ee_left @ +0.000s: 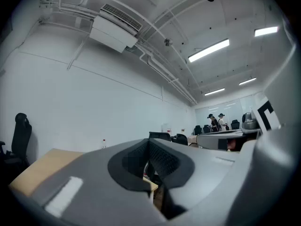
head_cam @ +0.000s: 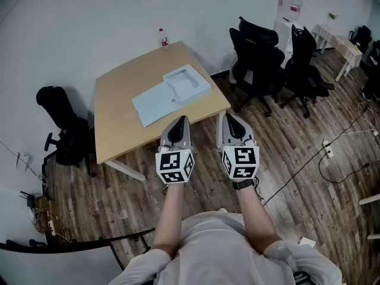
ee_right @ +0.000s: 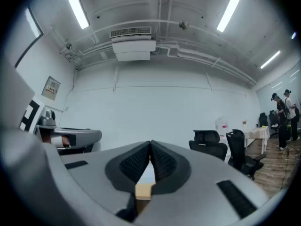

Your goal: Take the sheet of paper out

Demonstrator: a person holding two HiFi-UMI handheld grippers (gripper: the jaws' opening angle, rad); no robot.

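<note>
Office room, wooden surface (head_cam: 113, 117). The left hand-held gripper (head_cam: 181, 119) and right hand-held gripper (head_cam: 228, 116) are level, jaws fully closed on nothing, just short of the surface's near edge. An open file box (head_cam: 172, 94) lies by that edge. The sheet of paper cannot be distinguished in it. A bottle (head_cam: 162, 38) stands at the far corner.

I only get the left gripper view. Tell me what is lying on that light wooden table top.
Observer: In the head view a pale blue open file box lies flat on the light wooden table, towards its right side.
Operator: Now give me the right gripper's state.
Observer: The right gripper has its jaws together with nothing between them, as its own view shows.
</note>
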